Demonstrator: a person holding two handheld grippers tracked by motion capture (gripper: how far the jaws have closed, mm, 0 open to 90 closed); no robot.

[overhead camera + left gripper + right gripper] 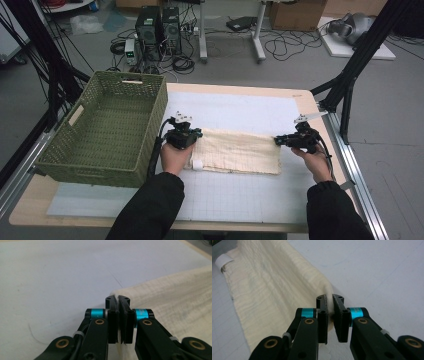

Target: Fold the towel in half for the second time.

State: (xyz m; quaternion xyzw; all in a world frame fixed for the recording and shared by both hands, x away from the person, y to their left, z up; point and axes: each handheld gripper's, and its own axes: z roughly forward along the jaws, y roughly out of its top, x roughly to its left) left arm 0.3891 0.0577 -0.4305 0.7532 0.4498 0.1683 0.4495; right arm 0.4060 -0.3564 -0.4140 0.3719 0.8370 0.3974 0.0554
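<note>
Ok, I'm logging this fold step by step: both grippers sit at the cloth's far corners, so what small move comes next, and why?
Probably lift both corners slightly and draw them toward the near edge. The left gripper and the right gripper are each shut on a far corner of the cream cloth, which lies flat on the white mat. With both ends pinched evenly, raising them together should fold it in half.

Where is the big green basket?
In the high view, the green basket sits on the table's left side, just left of the left gripper and the cream cloth.

Cream crinkled cloth, matt white mat, woven green basket.
</note>
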